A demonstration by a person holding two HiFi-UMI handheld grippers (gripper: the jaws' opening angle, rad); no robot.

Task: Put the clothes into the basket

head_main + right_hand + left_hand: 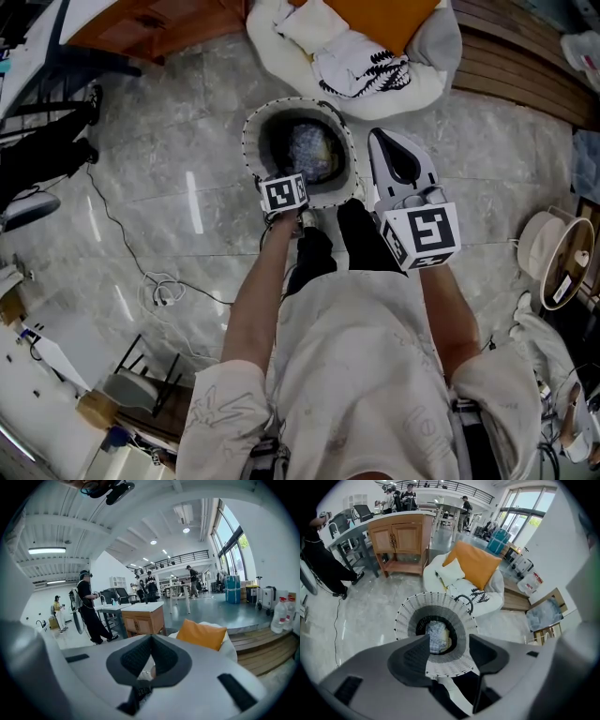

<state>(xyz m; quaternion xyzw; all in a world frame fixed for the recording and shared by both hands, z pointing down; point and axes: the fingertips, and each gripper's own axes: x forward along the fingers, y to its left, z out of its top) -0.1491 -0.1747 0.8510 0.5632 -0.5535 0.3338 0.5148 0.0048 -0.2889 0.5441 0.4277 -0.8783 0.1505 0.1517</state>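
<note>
Clothes [312, 150], a crumpled blue and white bundle, lie in the bottom of the round woven basket [251, 141] on the floor at the upper middle of the head view. Just above it sits a white beanbag [281, 56] carrying an orange cushion [394, 19] and a white garment with black print [361, 67]. The left gripper [449, 638] hangs over the basket mouth with its fingers [415, 656] spread wide and empty, while the right gripper [151, 638], at the basket's right, has its fingers [136, 660] closed together on nothing
</note>
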